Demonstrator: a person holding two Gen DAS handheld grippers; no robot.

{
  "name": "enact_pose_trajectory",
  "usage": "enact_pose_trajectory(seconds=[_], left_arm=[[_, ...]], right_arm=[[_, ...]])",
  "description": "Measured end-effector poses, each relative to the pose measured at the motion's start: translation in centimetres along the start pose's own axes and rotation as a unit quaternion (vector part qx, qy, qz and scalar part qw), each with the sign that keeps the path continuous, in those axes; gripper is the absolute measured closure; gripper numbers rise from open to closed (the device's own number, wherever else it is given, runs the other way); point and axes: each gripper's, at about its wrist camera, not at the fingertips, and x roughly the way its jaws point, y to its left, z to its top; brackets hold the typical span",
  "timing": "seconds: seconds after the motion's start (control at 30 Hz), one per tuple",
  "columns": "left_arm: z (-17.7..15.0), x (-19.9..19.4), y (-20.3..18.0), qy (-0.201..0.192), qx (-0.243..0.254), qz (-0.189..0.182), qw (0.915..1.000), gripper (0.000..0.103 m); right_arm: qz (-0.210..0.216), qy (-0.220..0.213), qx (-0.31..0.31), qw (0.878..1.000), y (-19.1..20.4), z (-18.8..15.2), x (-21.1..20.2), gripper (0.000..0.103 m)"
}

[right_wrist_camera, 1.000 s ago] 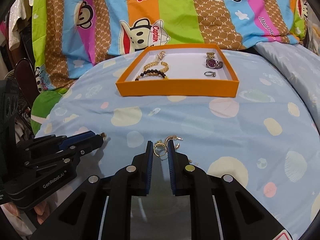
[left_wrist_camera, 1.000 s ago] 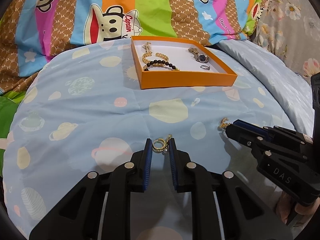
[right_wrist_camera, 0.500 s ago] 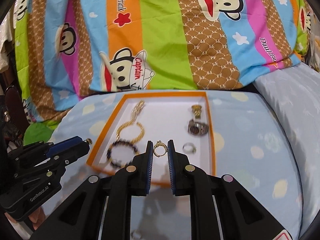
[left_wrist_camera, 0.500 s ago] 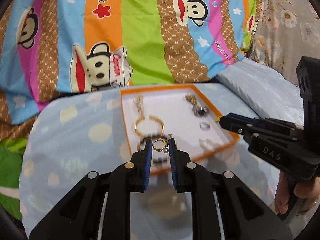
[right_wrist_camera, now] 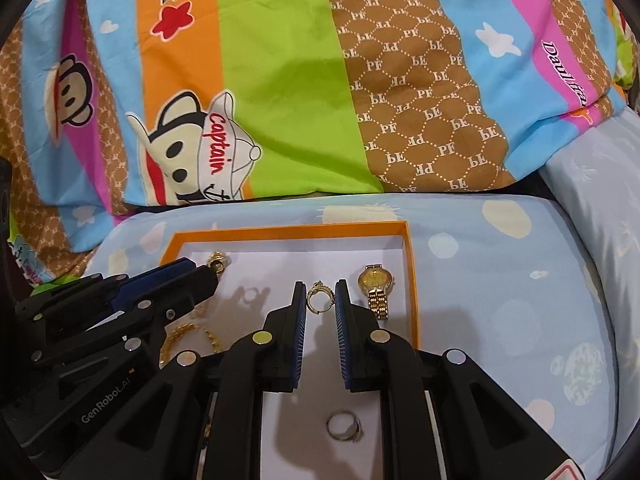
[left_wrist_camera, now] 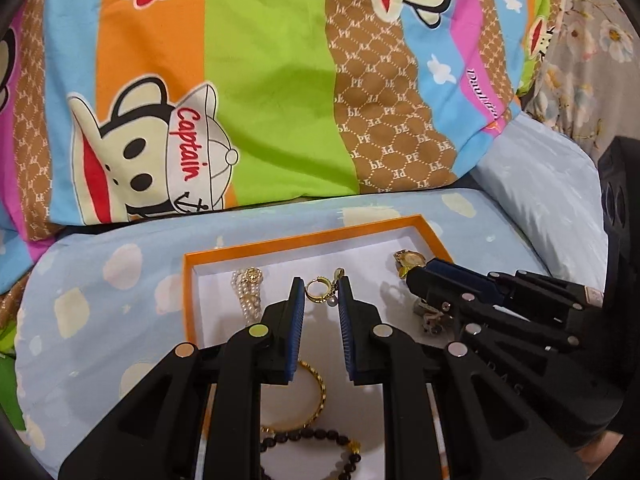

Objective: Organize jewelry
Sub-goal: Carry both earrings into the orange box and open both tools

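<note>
My left gripper (left_wrist_camera: 321,289) is shut on a gold hoop earring with a pearl drop (left_wrist_camera: 320,293) and holds it above the orange tray (left_wrist_camera: 304,241). My right gripper (right_wrist_camera: 320,292) is shut on a second gold hoop earring (right_wrist_camera: 318,299), also above the tray (right_wrist_camera: 288,228). In the tray lie a gold watch (right_wrist_camera: 376,289), a silver ring (right_wrist_camera: 344,427), a gold chain bracelet (left_wrist_camera: 316,392), a black bead bracelet (left_wrist_camera: 316,438) and a pearl-and-gold chain (left_wrist_camera: 249,292). Each gripper shows in the other's view: the right one (left_wrist_camera: 412,276) and the left one (right_wrist_camera: 216,270).
The tray sits on a light blue bedsheet (right_wrist_camera: 500,280) with pale dots. A bright striped cartoon quilt (left_wrist_camera: 260,80) rises right behind the tray. A pale blue pillow (left_wrist_camera: 552,200) lies to the right.
Both grippers have lifted their earrings off the sheet and carried them forward over the tray, which now fills the lower part of both views.
</note>
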Motion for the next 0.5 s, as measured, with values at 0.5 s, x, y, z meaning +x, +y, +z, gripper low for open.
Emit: enact_pose_trajectory(seconds=[0.5], left_arm=[[0.1, 2.4, -0.1, 0.022, -0.002, 0.001, 0.9998, 0.087]], right_arm=[[0.009, 0.016, 0.003, 1.0, -0.6, 0.1, 2.1, 0.088]])
